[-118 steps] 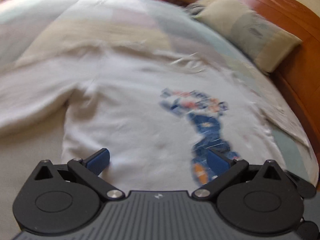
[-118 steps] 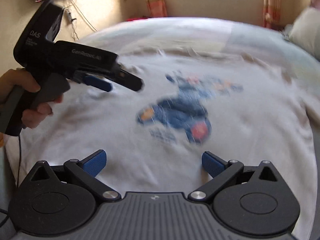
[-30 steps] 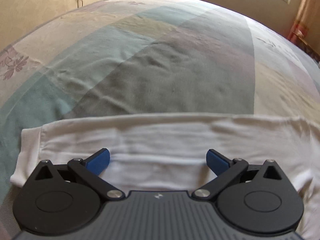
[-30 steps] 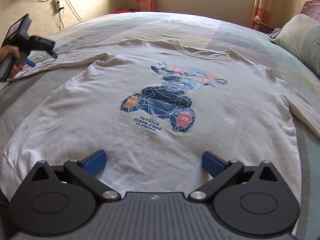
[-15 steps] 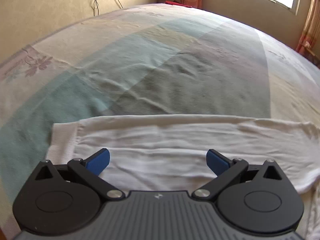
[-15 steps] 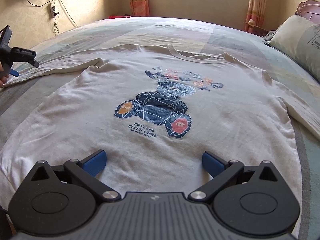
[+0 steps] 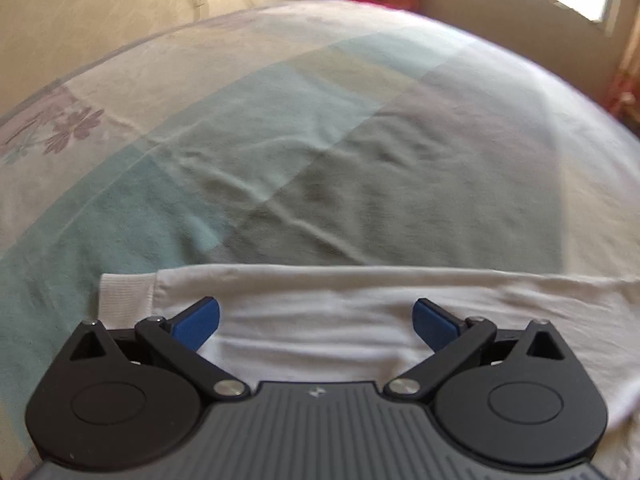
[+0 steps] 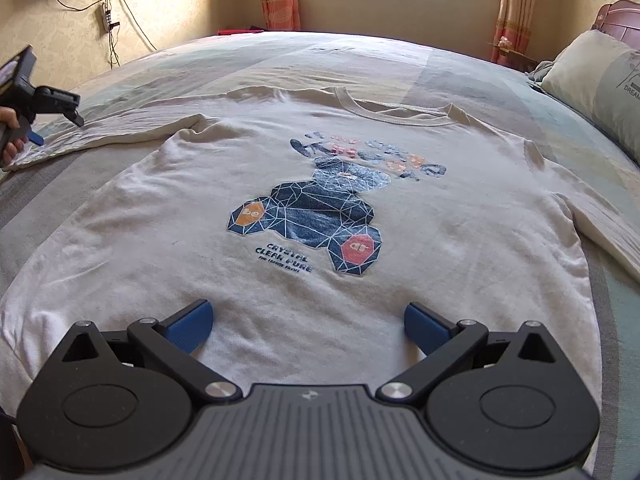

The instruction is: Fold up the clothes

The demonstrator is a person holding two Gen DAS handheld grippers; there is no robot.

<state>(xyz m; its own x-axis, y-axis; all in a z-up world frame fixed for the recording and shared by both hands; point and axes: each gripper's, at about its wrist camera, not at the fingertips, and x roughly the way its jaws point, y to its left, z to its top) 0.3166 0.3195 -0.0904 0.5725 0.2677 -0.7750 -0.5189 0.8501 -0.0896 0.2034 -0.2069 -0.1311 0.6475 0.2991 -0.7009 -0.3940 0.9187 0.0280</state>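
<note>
The sweatshirt (image 8: 304, 208) lies flat, print up, on the bed (image 8: 500, 92); soft and limp, so we judge it best pinched at the ribbed cuff (image 7: 126, 300). Our left tongs (image 7: 316, 318) hover wide open and empty over that sleeve, beside the cuff; our right tongs (image 8: 306, 326) gape empty above the hem. The print reads "CRYSTAL CLEAR PURE".

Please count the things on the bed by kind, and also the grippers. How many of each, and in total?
Long-sleeved shirt: 1
Pillow: 1
Grippers, left gripper and right gripper: 2
Total: 4
</note>
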